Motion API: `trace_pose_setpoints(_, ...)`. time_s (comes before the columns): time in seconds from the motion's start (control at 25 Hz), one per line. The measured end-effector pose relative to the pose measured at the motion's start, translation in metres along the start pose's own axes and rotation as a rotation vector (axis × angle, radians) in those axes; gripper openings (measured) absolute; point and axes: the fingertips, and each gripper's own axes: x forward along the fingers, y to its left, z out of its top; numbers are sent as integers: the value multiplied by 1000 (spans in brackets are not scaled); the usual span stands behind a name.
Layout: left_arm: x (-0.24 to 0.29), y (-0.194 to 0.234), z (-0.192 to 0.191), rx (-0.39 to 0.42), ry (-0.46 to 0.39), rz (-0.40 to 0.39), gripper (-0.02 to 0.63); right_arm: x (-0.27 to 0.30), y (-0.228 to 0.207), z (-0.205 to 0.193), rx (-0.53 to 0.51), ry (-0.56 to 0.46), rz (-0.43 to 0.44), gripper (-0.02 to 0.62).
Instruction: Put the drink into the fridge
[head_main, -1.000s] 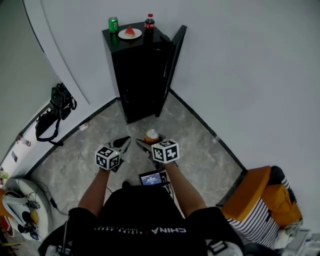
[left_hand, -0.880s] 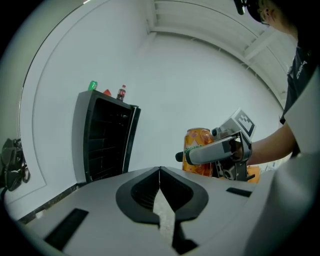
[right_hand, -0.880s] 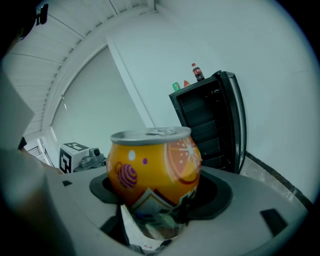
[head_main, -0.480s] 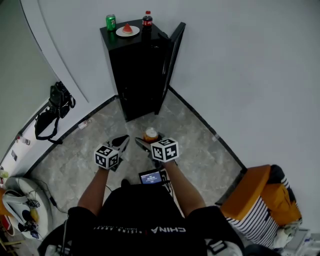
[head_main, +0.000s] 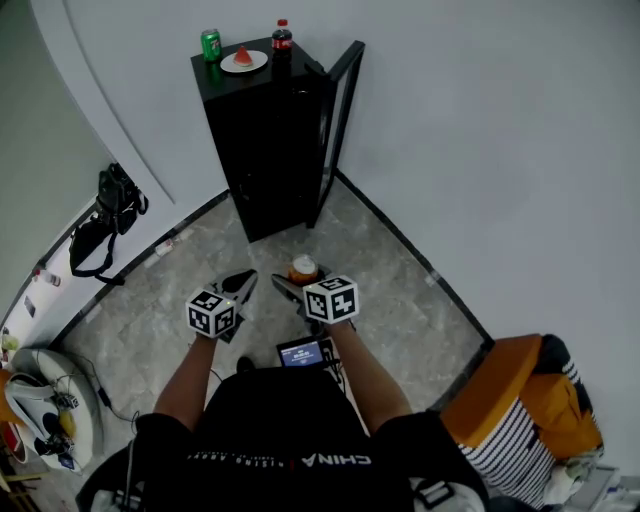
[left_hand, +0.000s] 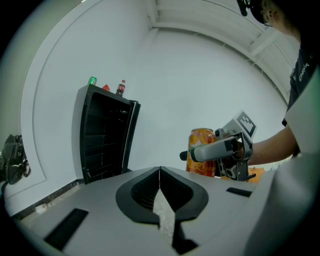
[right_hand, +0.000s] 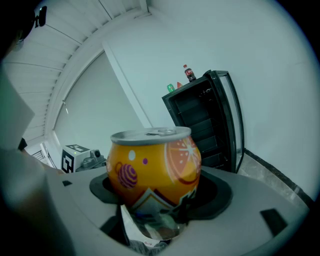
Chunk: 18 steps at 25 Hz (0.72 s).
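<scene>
Far left, a black bag (head_main: 110, 210) is slumped against the wall. Next along is the black fridge (head_main: 262, 150), tucked in the corner and well apart from me. Its glass door (head_main: 337, 120) is swung open on the right side, so the dark shelves show. On top of it, left to right, sit a green can (head_main: 211, 44), a small plate (head_main: 243, 62) with something red on it, and a cola bottle (head_main: 282, 36).

Closer in, my left gripper (head_main: 246, 284) is held out in front of me with its jaws pressed together and nothing between them. Just beside it, my right gripper (head_main: 298, 284) has its jaws clamped on the orange drink can (head_main: 303, 268). The can is upright, silver lid on top, with an orange-slice print on the side. So the drink is in my right jaws, up over the grey stone floor (head_main: 180, 290) and not in the fridge yet. The open front of the fridge faces it.

A small lit screen (head_main: 303, 353) sits at my chest, just below the grippers. Down in the far right corner there's an orange seat (head_main: 500, 385) with something striped (head_main: 520, 430) against it, can't tell what.
</scene>
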Motion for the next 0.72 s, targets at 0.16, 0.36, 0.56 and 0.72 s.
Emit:
trace_pose_setpoints(0.16, 9, -10, -4, -16, 8, 34, 12, -14, -20, -3, 22, 7, 14, 359)
trace_pose_setpoints(0.36, 6, -6, -15, -29, 36, 71, 12, -14, -32, -8, 55, 6, 7, 359)
trace_pose_setpoints(0.56, 15, 11, -16, -57, 38, 75, 12, -4, -41, -6, 59, 13, 0, 359)
trace_pose_setpoints(0.72, 24, 34, -11, -59, 34, 51, 12, 15, -51, 1, 83, 9, -31, 359)
